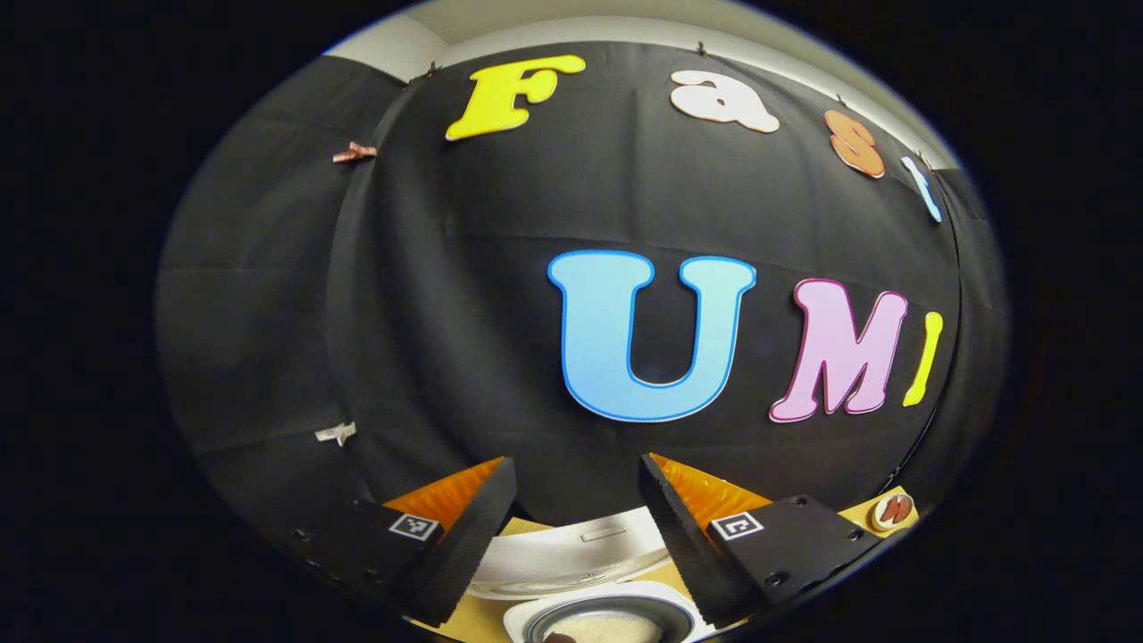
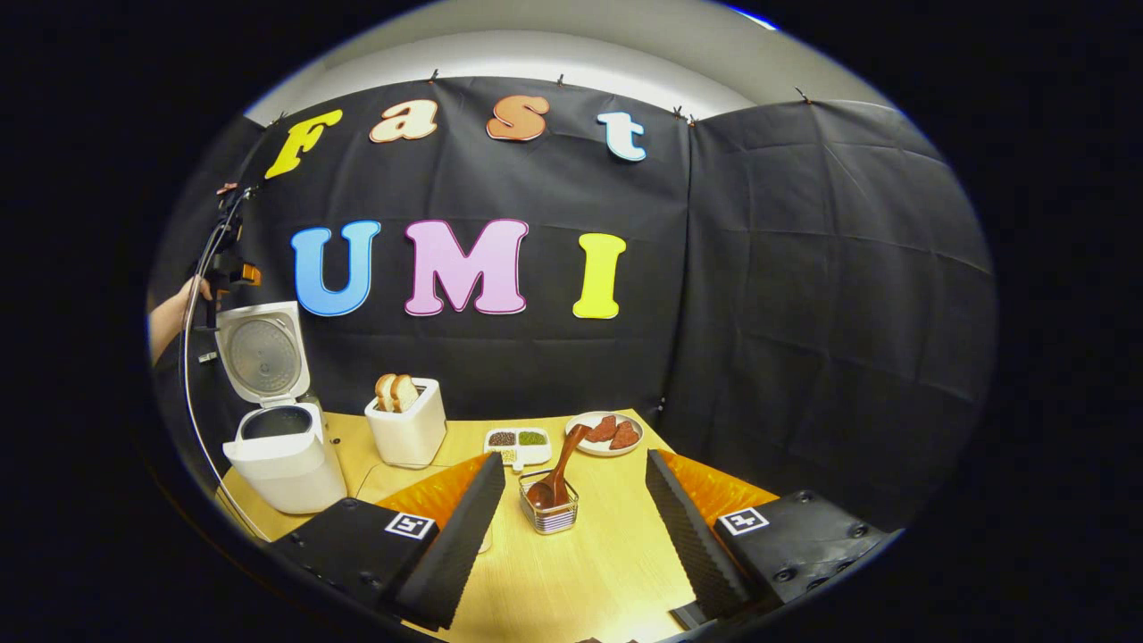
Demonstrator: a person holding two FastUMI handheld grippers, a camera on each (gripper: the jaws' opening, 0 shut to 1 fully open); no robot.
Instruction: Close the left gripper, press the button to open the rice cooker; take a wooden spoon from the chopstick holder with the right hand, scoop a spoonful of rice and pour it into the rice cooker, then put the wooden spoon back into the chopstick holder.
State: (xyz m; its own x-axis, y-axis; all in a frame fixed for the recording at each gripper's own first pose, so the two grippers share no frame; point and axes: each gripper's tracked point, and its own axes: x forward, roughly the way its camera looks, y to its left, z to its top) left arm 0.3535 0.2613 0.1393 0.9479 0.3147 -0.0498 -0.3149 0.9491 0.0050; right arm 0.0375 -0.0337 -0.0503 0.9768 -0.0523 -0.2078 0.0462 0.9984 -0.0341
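**With the lid up, the spoon lies dead ahead of the right jaws**

As the rice cooker stands open at the table's left edge, the wooden spoon leans in the chopstick holder, handle tilted up and right, between the right gripper's spread jaws. The left gripper, jaws apart, hangs above the cooker. Black cloth walls the booth.

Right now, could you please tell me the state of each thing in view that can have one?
Rice cooker: lid up, pot open.
Wooden spoon: standing in the chopstick holder, leaning, not gripped.
Toaster: bread slices sticking up.
Left gripper: jaws open, holding nothing.
Right gripper: jaws open, holding nothing.
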